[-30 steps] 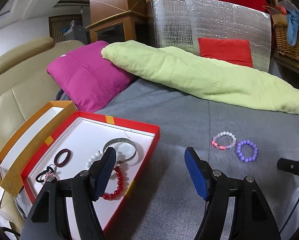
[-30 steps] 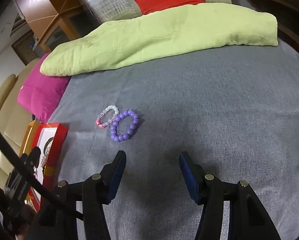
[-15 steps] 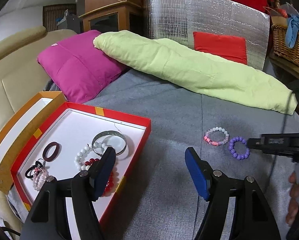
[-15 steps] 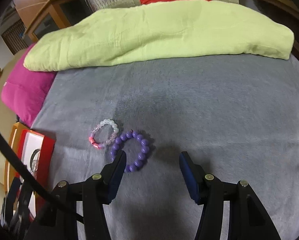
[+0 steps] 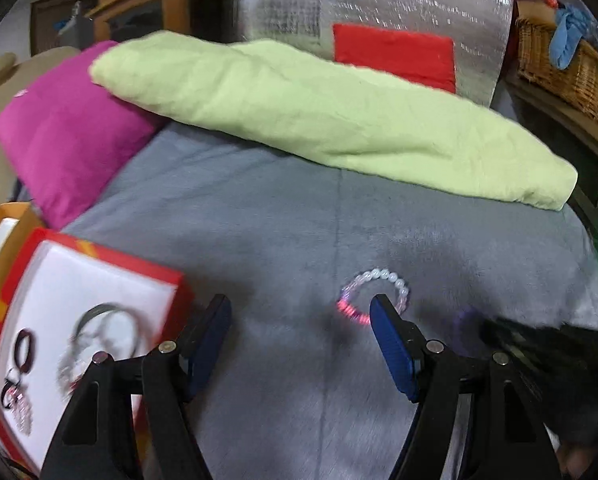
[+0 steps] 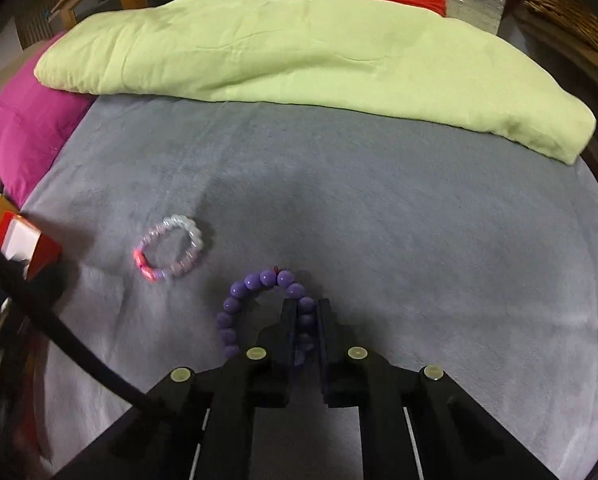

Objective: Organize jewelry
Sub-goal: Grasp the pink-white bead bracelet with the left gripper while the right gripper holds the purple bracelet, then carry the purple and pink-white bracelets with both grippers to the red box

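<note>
On the grey bed cover lies a purple bead bracelet (image 6: pixel 255 280). My right gripper (image 6: pixel 306 308) is closing on its right side, and its pads press on the beads between them. A white, pink and lilac bead bracelet (image 6: pixel 191 236) lies to its left. In the left wrist view that bracelet (image 5: pixel 383 274) sits just beyond the right fingertip of my open left gripper (image 5: pixel 299 304), which holds nothing. The red box (image 5: pixel 111 258) with a white inside holds a silver bangle (image 5: pixel 99 312), a dark ring and blurred bead bracelets. The right gripper (image 5: pixel 539 344) shows as a dark blur.
A long light-green pillow (image 6: pixel 299 44) lies across the back of the bed, with a magenta cushion (image 5: pixel 67 136) at the left. Behind them stands a silver foil panel (image 5: pixel 379 8) with a red cushion. A wicker basket (image 5: pixel 559 68) is at the right and an orange lid (image 5: pixel 7 220) beside the box.
My right gripper came down over the purple bracelet and its jaws closed on the beads. My left gripper swung right from the red box toward the white and pink bracelet.
</note>
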Action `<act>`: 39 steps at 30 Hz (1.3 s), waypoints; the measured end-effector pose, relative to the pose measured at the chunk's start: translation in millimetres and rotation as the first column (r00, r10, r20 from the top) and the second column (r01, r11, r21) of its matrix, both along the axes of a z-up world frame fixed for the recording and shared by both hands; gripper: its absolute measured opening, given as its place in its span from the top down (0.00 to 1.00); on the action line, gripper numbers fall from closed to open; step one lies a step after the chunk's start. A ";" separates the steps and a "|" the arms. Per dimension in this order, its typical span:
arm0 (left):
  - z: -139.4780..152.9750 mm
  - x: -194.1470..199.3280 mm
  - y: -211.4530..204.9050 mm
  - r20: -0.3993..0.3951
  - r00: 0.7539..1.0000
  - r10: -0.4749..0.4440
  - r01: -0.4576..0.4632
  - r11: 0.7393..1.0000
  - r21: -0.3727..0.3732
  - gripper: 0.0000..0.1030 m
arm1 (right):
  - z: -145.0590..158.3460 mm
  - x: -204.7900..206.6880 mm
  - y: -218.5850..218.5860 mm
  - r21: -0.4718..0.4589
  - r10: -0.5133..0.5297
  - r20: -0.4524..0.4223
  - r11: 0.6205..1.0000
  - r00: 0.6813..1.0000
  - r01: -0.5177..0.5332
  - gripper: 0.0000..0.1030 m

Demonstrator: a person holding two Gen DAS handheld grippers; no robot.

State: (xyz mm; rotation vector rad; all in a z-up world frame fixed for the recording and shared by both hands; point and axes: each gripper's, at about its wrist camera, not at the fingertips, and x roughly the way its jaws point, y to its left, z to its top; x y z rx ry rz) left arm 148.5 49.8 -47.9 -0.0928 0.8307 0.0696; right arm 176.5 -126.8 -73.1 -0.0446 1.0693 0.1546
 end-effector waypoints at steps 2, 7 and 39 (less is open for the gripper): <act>-5.7 14.2 -4.2 -0.023 1.000 0.000 0.000 1.000 0.001 0.30 | 0.3 -7.1 -15.6 0.032 -0.014 0.000 0.999 1.000 0.014 0.90; -28.1 41.0 -23.5 -0.108 0.994 -0.024 0.028 0.999 0.040 0.30 | 0.4 -7.3 -32.5 0.103 -0.028 -0.009 0.994 1.000 0.029 0.90; 51.9 -140.7 135.1 0.094 0.990 0.104 -0.098 0.992 -0.074 0.93 | 93.5 -93.0 105.9 0.286 0.208 0.117 0.929 0.971 -0.234 0.90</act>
